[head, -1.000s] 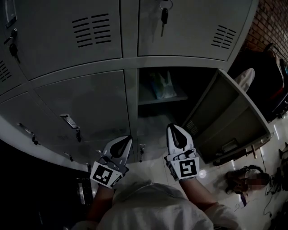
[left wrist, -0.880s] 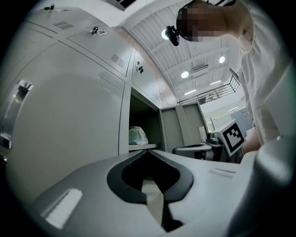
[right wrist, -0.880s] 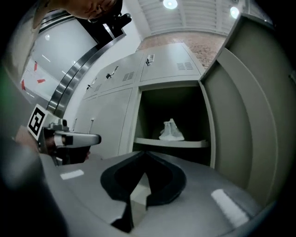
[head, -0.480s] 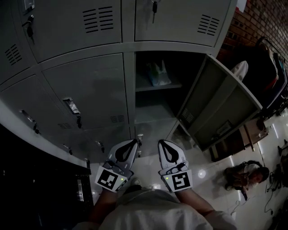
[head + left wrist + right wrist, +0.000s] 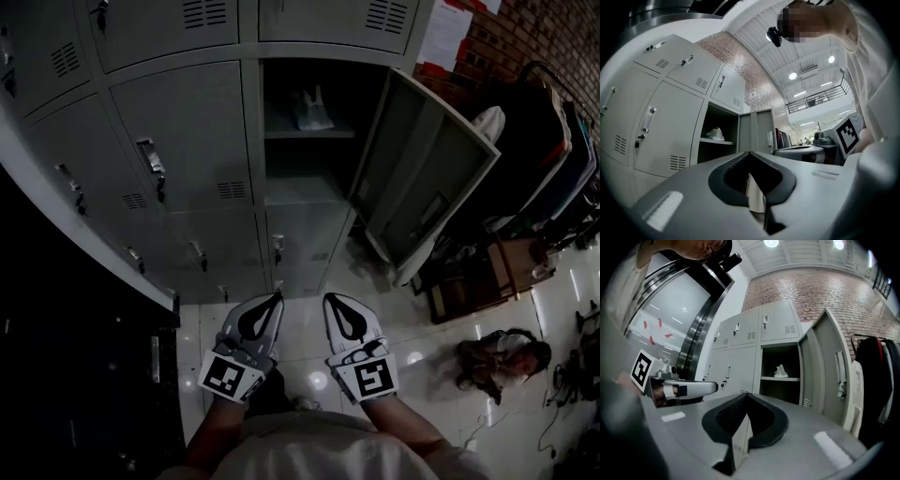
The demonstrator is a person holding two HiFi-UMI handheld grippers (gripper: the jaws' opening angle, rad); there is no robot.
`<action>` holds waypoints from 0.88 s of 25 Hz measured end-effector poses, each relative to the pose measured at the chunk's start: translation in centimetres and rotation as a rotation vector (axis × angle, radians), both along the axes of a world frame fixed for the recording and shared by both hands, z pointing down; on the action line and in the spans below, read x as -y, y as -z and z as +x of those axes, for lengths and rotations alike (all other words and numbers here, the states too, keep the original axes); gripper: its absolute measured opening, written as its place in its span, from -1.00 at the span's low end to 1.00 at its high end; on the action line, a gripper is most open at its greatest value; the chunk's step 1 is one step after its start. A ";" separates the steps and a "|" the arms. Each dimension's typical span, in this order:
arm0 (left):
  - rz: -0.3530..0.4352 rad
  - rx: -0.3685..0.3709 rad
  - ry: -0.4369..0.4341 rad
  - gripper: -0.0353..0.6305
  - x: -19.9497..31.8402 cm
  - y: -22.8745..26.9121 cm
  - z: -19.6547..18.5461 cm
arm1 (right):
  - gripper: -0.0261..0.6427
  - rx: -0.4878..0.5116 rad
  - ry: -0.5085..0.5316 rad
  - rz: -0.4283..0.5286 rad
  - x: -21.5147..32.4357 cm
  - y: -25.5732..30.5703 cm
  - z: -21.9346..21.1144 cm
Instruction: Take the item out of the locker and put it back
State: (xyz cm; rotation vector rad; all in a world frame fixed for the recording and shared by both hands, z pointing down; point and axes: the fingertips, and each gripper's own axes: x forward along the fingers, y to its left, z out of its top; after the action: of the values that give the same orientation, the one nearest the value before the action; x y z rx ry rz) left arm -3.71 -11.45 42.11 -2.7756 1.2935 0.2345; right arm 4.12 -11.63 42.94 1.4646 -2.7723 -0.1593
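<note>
Item, pale and crumpled like a thin plastic bag, sits on the shelf inside the open locker, about midway along the shelf's front edge. It is in the section above the shelf, not the one below. Nothing touches it, and both grippers are well apart from it.

The locker door is swung wide to the right, its inner face toward the camera. The open compartment is in the rightmost column of the bank. The doors to its left and above it are shut, some with keys hanging in their locks.

The left gripper and the right gripper hang low over the tiled floor, side by side and near each other. Their tips point toward the foot of the locker bank. In the left gripper view the jaws meet at the tips with nothing between them; only the pale locker front shows through the gap behind the tips. The right gripper view shows the same: jaws pressed together and empty, aimed at the open compartment with the item visible far beyond them.

A brick wall runs to the right of the locker, and dark clothes hang near the door's outer edge.
</note>
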 end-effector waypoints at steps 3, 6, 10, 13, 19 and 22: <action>-0.018 0.003 0.033 -0.99 -3.3 -0.9 0.6 | -0.93 -0.004 0.024 -0.013 -3.5 -0.9 0.9; -0.020 0.013 0.056 -0.99 -5.7 -1.0 0.8 | -0.93 0.010 0.033 -0.031 -5.9 -1.4 1.5; -0.012 0.031 0.044 -0.99 -8.1 -0.2 1.0 | -0.93 0.011 0.042 0.002 -8.0 -0.3 1.3; 0.006 0.032 0.040 -0.99 -8.7 0.9 0.6 | -0.93 0.023 0.042 0.017 -8.6 1.0 0.9; 0.047 0.032 0.023 -0.99 -8.5 2.9 -0.5 | -0.93 0.014 0.020 0.044 -8.2 2.6 -0.6; 0.043 0.041 0.005 -0.99 -8.5 2.6 -0.5 | -0.93 0.040 0.011 0.043 -8.0 2.7 -1.0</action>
State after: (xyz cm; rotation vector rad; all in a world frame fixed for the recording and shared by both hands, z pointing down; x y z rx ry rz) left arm -4.24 -2.99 39.51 -2.7263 1.2705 0.2018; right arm 3.09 -3.66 40.26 1.4784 -2.8260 -0.1935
